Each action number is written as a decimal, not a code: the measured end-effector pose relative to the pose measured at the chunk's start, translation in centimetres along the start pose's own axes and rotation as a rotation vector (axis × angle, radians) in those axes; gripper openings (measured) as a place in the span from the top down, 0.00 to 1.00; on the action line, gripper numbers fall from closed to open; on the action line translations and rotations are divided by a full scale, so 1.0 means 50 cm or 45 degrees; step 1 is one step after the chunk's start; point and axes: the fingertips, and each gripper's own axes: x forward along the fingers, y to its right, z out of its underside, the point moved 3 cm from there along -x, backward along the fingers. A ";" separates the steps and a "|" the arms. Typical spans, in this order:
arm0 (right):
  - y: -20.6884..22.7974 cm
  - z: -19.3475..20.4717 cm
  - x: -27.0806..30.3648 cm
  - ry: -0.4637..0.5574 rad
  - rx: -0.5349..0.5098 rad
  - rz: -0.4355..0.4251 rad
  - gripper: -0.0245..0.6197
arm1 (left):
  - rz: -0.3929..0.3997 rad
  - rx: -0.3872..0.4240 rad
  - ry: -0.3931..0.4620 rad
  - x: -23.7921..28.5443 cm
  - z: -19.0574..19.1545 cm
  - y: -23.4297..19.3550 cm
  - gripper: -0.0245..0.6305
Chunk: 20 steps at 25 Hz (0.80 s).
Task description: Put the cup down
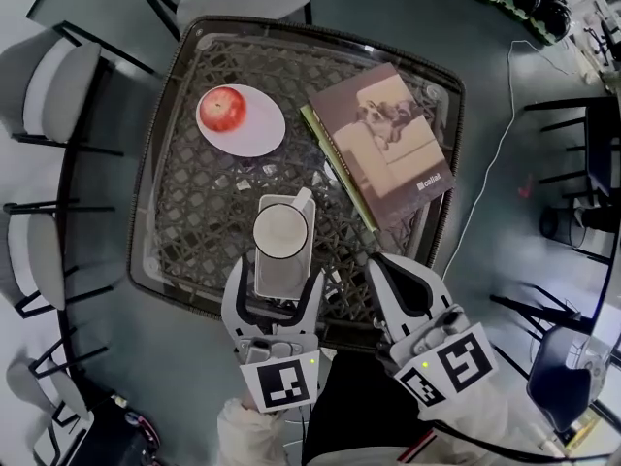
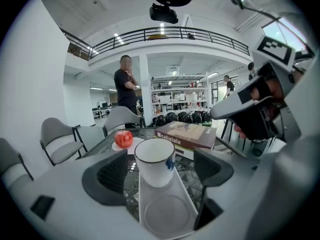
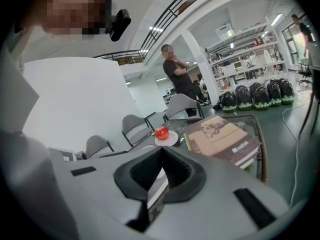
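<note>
Off to the left, the apple [image 1: 222, 110] sat on its plate [image 1: 264, 136]. Your left gripper [image 1: 276, 276] had its jaws wide apart either side of the cup [image 1: 280, 231], which stood on a white tray [image 1: 278, 282] on the table [image 1: 175, 212]. Rightward lay the book [image 1: 388, 144]. The jaws of your right gripper [image 1: 390, 265] were pressed together, empty.

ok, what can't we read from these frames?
Cup: mostly hidden in the right gripper view, behind the shut jaws of the right gripper.
Left gripper and tray: touching or not is unclear in either view; the jaws stand apart.
Cup's handle: not discernible from above in the head view.
</note>
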 end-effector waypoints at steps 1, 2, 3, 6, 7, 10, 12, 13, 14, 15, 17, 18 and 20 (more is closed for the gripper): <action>-0.009 -0.003 -0.011 0.010 0.000 -0.003 0.95 | 0.002 0.002 0.003 -0.014 -0.007 0.001 0.32; -0.019 -0.005 -0.024 0.018 0.000 -0.004 0.95 | 0.007 0.005 0.006 -0.029 -0.016 0.005 0.32; -0.028 -0.008 -0.038 0.025 -0.001 -0.005 0.95 | 0.014 0.009 0.010 -0.045 -0.026 0.010 0.32; -0.057 -0.015 -0.085 0.043 -0.005 -0.009 0.95 | 0.025 0.015 0.036 -0.096 -0.058 0.027 0.32; -0.068 -0.017 -0.100 0.050 -0.006 -0.011 0.95 | 0.025 0.016 0.048 -0.113 -0.068 0.032 0.32; -0.097 -0.025 -0.143 0.076 -0.016 -0.016 0.95 | 0.021 0.016 0.083 -0.161 -0.095 0.042 0.32; -0.115 -0.032 -0.170 0.095 -0.027 -0.020 0.95 | 0.014 0.011 0.106 -0.193 -0.111 0.049 0.32; -0.124 -0.034 -0.185 0.102 -0.031 -0.021 0.95 | 0.004 -0.014 0.114 -0.212 -0.116 0.052 0.32; -0.134 -0.036 -0.200 0.107 -0.034 -0.022 0.95 | -0.014 -0.072 0.115 -0.232 -0.118 0.055 0.32; -0.146 -0.037 -0.216 0.111 -0.038 -0.024 0.95 | -0.036 -0.150 0.112 -0.253 -0.119 0.058 0.32; -0.173 -0.039 -0.247 0.118 -0.050 -0.035 0.95 | -0.061 -0.236 0.109 -0.295 -0.124 0.061 0.32; -0.188 -0.041 -0.263 0.123 -0.057 -0.044 0.95 | -0.067 -0.238 0.114 -0.316 -0.130 0.063 0.32; -0.219 -0.043 -0.297 0.135 -0.064 -0.066 0.95 | -0.077 -0.229 0.135 -0.359 -0.148 0.068 0.33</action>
